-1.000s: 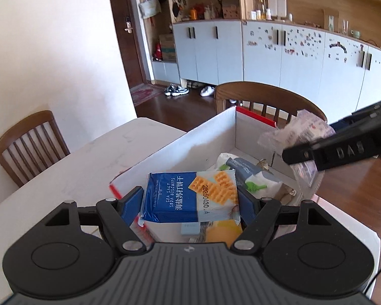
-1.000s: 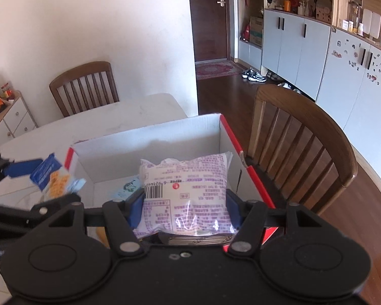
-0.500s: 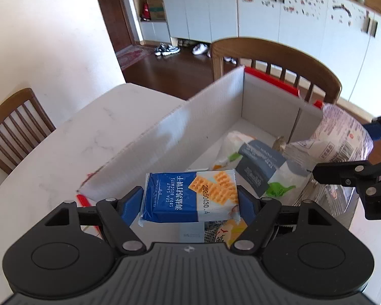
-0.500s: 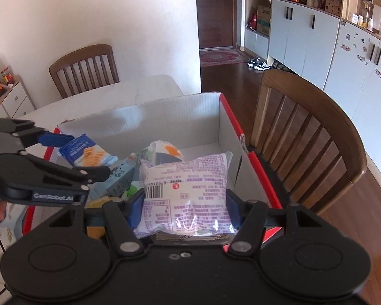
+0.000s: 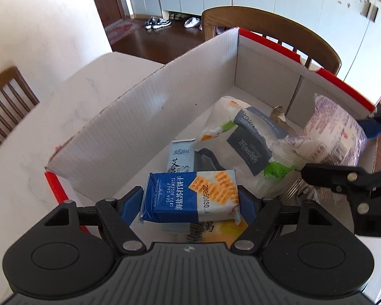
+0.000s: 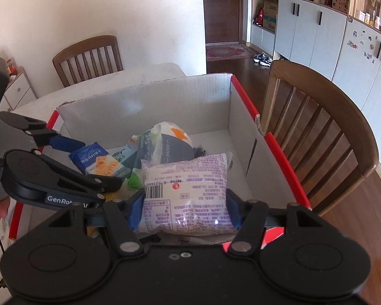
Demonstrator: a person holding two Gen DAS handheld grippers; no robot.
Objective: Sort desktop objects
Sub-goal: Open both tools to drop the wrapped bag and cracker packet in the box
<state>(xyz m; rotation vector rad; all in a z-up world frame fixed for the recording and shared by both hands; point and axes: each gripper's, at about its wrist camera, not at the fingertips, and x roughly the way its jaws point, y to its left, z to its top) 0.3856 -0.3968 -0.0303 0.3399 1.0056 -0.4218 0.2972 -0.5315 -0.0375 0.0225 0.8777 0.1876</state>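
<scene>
Biscuits [image 5: 190, 195], a flat blue pack printed with sea salt soda crackers, sit clamped crosswise between the fingers of the left gripper [image 5: 190, 204], held just above the near end of the white cardboard box [image 5: 144, 117] with red edges. Beside it, the right gripper [image 6: 185, 207] has its fingers closed on a soft white pouch with purple print [image 6: 185, 185], low over the box's right side. Both packs look light and slippery. Below lie a tissue pack [image 5: 251, 139], a pale blue carton [image 5: 181, 157] and an orange packet [image 5: 223, 230], loosely piled. If both let go together, I judge the packs may slide off the heap and wedge against the wall, and the grippers, close together, could knock. The box stands on a white counter [image 5: 63, 106].
</scene>
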